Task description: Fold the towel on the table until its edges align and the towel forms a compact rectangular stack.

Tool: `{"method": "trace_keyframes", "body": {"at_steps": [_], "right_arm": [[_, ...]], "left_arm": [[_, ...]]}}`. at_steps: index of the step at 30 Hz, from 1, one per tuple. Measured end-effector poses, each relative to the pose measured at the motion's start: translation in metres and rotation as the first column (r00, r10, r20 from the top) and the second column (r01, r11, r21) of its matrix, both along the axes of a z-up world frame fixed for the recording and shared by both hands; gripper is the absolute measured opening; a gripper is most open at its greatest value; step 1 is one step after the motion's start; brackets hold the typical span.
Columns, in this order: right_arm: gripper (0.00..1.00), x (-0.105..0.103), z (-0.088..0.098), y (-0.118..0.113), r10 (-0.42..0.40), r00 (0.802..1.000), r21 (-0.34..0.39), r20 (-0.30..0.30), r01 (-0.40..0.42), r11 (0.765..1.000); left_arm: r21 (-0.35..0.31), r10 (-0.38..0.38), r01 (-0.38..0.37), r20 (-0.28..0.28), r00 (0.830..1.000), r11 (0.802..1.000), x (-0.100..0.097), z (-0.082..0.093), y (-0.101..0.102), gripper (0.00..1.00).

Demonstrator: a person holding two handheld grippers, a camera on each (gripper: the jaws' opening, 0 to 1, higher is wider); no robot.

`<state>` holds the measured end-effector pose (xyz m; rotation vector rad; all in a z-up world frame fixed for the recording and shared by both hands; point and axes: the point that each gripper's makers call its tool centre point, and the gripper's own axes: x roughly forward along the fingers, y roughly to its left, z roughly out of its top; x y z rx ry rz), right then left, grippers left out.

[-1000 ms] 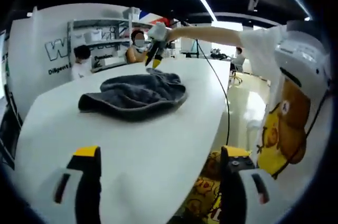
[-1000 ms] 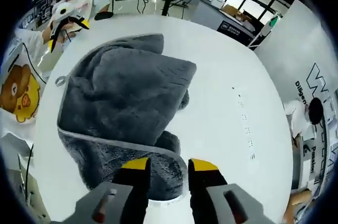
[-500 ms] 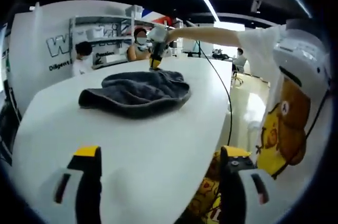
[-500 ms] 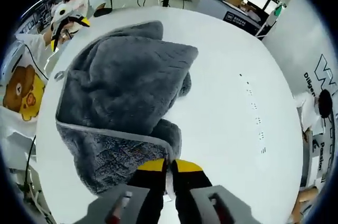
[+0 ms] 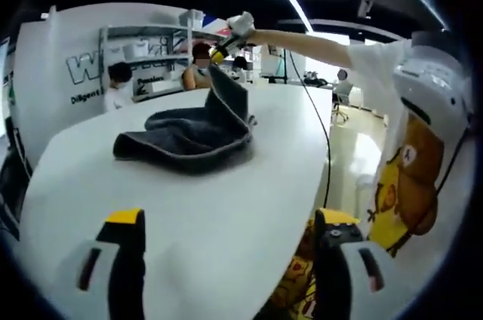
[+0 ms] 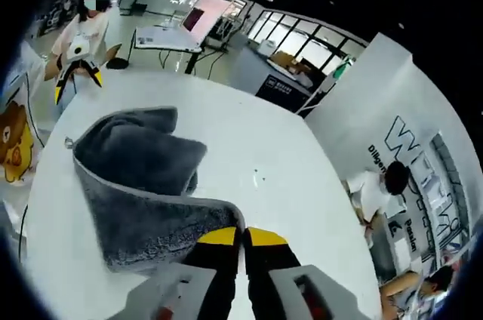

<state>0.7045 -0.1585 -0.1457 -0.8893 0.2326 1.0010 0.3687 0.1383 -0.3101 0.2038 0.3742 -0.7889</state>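
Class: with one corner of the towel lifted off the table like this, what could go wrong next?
The right tongs pinch only the towel at its corner edge, so it may slip free. The rest lies bunched on the table, so edges might not align. The left tongs wait open, far away, leaving the lifted towel unsupported.

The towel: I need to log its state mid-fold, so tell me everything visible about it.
The towel is dark grey, plush, with a paler stitched hem. It lies bunched on the white table, not yet a neat rectangle. The right gripper is shut on one corner and holds it raised, so a flap stands above the heap. The left gripper is open, apart from it.
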Motion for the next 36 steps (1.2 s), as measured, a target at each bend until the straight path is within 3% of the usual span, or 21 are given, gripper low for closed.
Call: {"method": "trace_keyframes", "body": {"at_steps": [7,14,20,22,25,27,28,29,32,33,36], "right_arm": [[0.02,0.001,0.073,0.008,-0.055,0.981,0.167,0.184,0.024,0.986],[0.02,0.01,0.125,0.026,-0.111,0.943,0.242,0.313,0.034,0.97],[0.02,0.01,0.189,0.042,-0.136,0.868,0.334,0.477,-0.035,0.942],[0.02,0.002,0.196,0.043,-0.128,0.863,0.362,0.489,-0.067,0.93],[0.02,-0.003,0.19,0.033,-0.111,0.87,0.361,0.481,-0.08,0.929],[0.02,-0.007,0.176,0.022,-0.102,0.882,0.355,0.461,-0.078,0.932],[0.02,-0.013,0.159,0.016,-0.075,0.906,0.351,0.417,-0.085,0.933],[0.02,-0.017,0.148,0.009,-0.066,0.908,0.336,0.415,-0.085,0.938],[0.02,-0.034,0.099,-0.016,-0.024,0.945,0.3,0.327,-0.08,0.951],[0.02,-0.043,0.081,-0.025,-0.01,0.949,0.274,0.315,-0.081,0.958],[0.02,-0.075,0.026,-0.052,0.036,0.978,0.278,0.207,-0.094,0.956]], "left_arm": [[-0.004,0.018,-0.018,0.005,1.0,1.0,0.001,0.004,0.002,0.98],[-0.006,0.012,-0.012,0.012,1.0,1.0,0.001,0.006,-0.003,0.98],[-0.008,0.021,-0.021,0.018,1.0,1.0,0.0,0.01,0.0,0.97],[-0.009,0.024,-0.024,0.021,0.999,1.0,0.0,0.01,0.001,0.97],[-0.01,0.024,-0.024,0.02,0.999,1.0,-0.002,0.01,0.002,0.97],[-0.01,0.022,-0.022,0.018,1.0,1.0,-0.004,0.008,0.002,0.97],[-0.01,0.02,-0.02,0.017,1.0,1.0,-0.004,0.008,0.002,0.97],[-0.011,0.019,-0.019,0.016,1.0,1.0,-0.005,0.007,0.001,0.97],[-0.016,0.013,-0.012,0.014,1.0,1.0,-0.006,0.006,0.0,0.97],[-0.017,0.01,-0.009,0.013,1.0,1.0,-0.007,0.005,0.0,0.97],[-0.016,-0.003,0.003,0.006,1.0,1.0,-0.01,0.002,-0.002,0.97]]}}
